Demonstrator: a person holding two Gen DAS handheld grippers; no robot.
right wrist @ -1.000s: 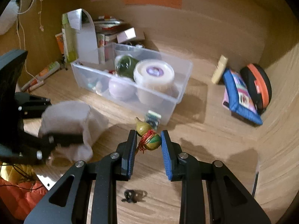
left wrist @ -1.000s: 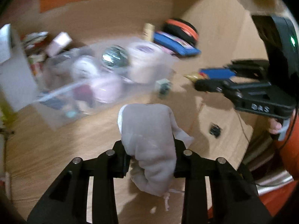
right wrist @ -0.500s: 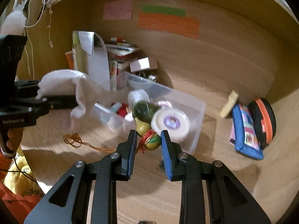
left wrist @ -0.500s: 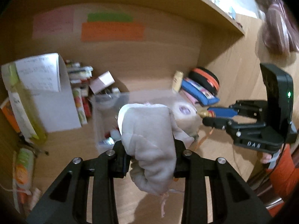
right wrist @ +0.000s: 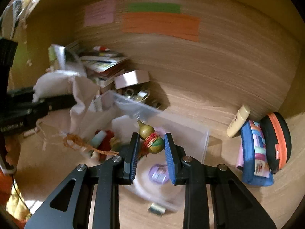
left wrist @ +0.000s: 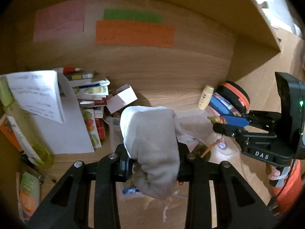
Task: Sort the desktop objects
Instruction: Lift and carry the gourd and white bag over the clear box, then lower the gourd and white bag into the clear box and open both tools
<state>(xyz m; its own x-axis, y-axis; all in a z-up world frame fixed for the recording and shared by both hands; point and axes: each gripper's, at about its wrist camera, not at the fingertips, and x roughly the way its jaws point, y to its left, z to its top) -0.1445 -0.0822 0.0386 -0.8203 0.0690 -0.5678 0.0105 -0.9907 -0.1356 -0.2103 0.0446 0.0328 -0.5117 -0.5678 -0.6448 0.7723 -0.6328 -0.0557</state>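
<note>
Blurred clear bin (right wrist: 190, 133), contents perhaps partly hidden

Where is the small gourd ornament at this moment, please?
In the right wrist view, the gourd ornament sits clamped in the right gripper, held over the clear plastic bin.

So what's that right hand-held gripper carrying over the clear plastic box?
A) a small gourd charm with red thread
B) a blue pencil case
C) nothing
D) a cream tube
A: the right hand-held gripper has its blue pads closed on the little gourd charm, red thread round its waist, above the clear box.
</note>
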